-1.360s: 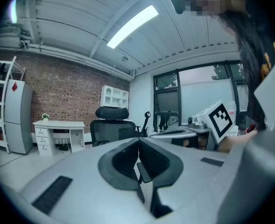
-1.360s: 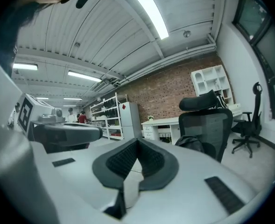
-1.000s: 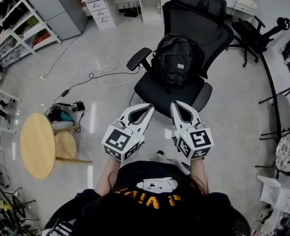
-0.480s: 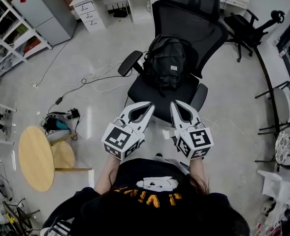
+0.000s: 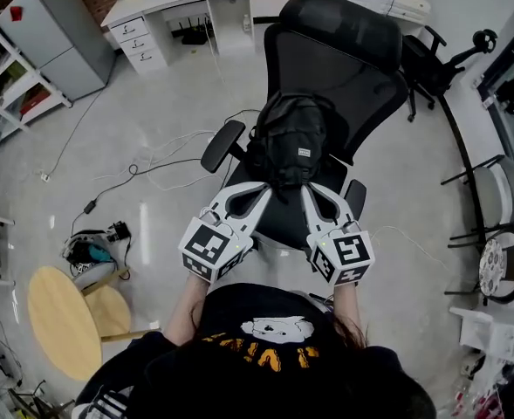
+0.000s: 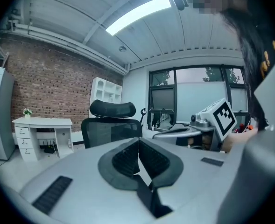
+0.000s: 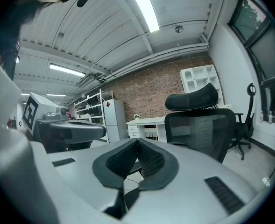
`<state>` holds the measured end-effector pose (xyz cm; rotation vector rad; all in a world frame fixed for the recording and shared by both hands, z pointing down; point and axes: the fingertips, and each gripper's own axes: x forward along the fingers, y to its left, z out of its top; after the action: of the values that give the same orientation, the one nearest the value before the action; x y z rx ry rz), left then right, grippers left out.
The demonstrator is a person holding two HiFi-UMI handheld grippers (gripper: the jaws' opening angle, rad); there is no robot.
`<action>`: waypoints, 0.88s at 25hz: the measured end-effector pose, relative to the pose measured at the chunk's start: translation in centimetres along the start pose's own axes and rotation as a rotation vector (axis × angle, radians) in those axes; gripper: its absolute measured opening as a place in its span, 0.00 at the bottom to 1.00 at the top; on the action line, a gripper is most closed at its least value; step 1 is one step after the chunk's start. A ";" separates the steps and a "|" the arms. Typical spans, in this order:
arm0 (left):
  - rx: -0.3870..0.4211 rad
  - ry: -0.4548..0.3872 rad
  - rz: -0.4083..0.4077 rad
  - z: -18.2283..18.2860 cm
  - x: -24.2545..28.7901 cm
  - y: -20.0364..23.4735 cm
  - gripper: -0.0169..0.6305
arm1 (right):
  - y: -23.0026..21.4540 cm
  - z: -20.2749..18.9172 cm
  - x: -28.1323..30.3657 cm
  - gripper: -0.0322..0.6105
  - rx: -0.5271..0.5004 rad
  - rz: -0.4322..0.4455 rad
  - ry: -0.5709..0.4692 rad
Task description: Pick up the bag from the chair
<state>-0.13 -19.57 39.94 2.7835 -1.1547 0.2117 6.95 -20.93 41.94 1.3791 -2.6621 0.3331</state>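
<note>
Office floor [image 5: 152, 94], cables [image 5: 165, 161] (bag [image 5: 291, 142] on chair [image 5: 348, 68])

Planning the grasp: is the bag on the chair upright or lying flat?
Upright. The bag stands on the seat of the chair, leaning back against the backrest; the head view shows its top and front face.

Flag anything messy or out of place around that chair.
Loose cables trail across the floor left of the chair, toward a tangled heap by the round table. The bag rests on the seat; nothing looks spilled.
</note>
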 end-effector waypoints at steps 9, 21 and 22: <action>-0.026 0.011 -0.064 0.1 3.1 9.0 0.04 | -2.3 0.7 9.3 0.05 -0.006 -0.080 0.055; -0.061 0.011 -0.135 -0.8 5.5 14.2 0.04 | -6.0 0.1 14.7 0.05 -0.048 -0.177 0.123; -0.066 0.012 -0.136 -1.0 5.6 14.2 0.04 | -6.5 0.0 14.9 0.05 -0.056 -0.178 0.131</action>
<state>-6.37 -33.27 42.77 2.7845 -0.9470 0.1731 3.63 -36.33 46.01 1.5082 -2.4057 0.3153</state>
